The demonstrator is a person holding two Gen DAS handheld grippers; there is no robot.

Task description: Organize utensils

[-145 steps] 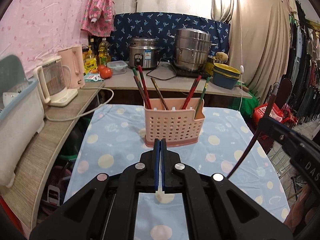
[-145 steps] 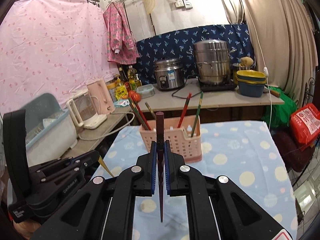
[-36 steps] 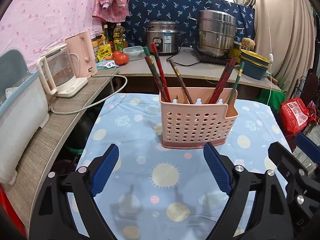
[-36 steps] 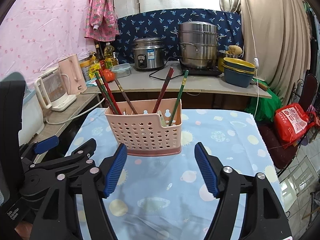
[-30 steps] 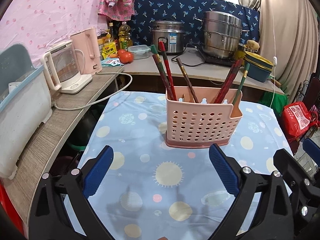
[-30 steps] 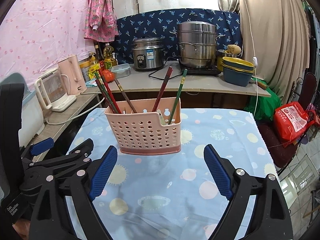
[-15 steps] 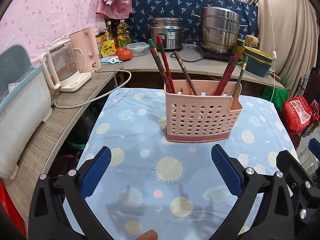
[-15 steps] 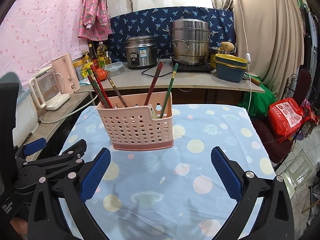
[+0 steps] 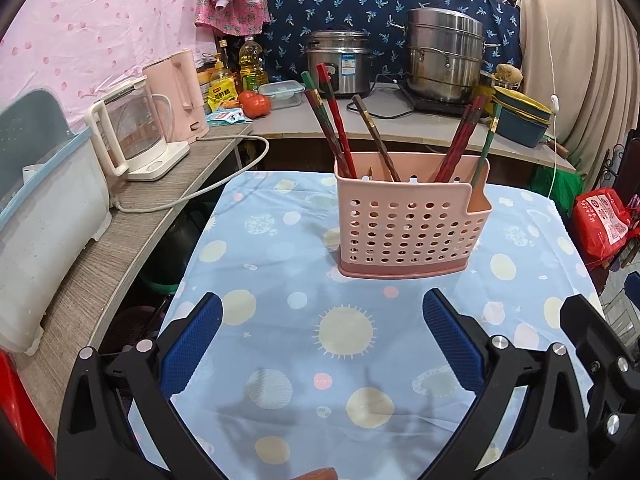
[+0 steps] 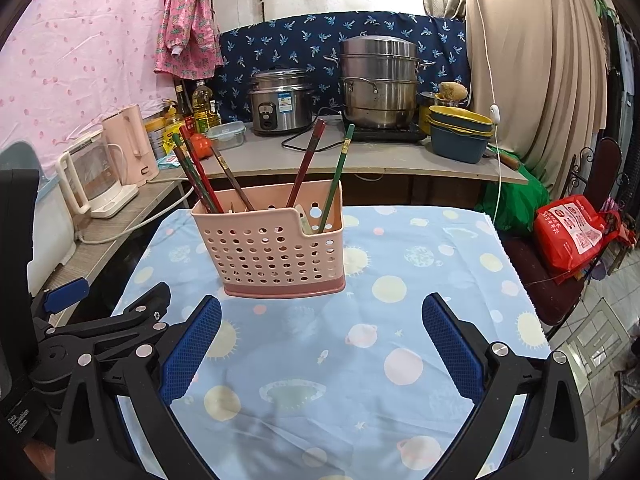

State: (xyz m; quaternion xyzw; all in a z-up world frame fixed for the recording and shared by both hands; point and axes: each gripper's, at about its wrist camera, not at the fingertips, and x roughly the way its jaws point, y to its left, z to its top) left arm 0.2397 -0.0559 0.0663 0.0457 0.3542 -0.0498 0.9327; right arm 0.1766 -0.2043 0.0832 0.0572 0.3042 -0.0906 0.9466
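Observation:
A pink perforated utensil basket stands upright on the blue spotted tablecloth; it also shows in the right wrist view. Several chopsticks lean inside it, red, green and brown, also seen in the right wrist view. My left gripper is open wide and empty, short of the basket. My right gripper is open wide and empty, also short of the basket. The left gripper's body shows at the left of the right wrist view.
A side counter on the left holds a glass kettle and a white bin. The back counter holds a rice cooker, a steel steamer pot and stacked bowls. A red bag sits right of the table.
4.8 s ago both grippers were shut, the right on a dark chopstick. Now both are open wide and empty. Over the last second both pulled back slightly from the basket.

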